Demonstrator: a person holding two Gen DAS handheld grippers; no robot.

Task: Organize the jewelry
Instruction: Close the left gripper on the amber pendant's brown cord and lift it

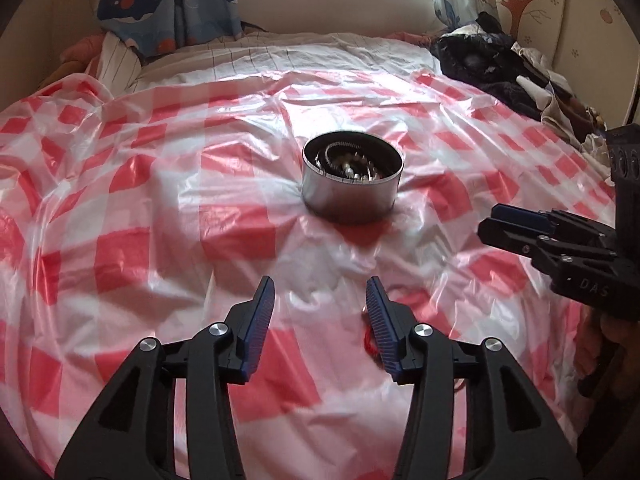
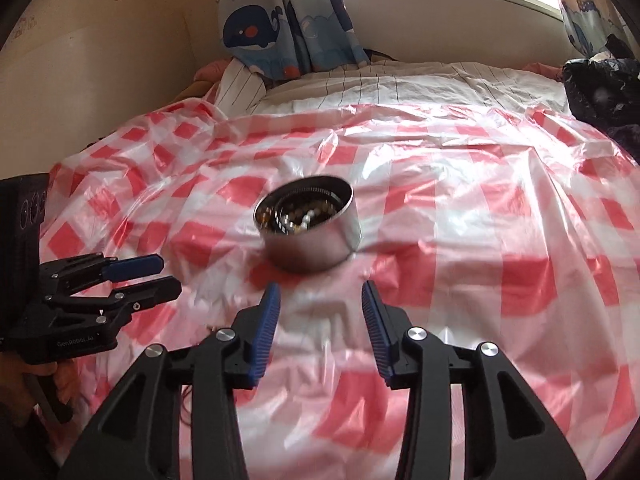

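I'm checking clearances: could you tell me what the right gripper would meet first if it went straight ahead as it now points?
Probably the round metal tin of jewelry, just beyond the open right gripper; depth is uncertain.

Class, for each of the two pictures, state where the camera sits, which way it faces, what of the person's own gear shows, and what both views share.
Left wrist: sits on the left hand-held gripper, looking forward over the checked sheet at the metal tin; its open blue-padded fingers show, and the right hand-held gripper at the right edge.
Right wrist: sits on the right hand-held gripper, facing the tin and window; its open fingers show, the left one at the left edge.
Shared: tin of jewelry, sheet, whale curtain.
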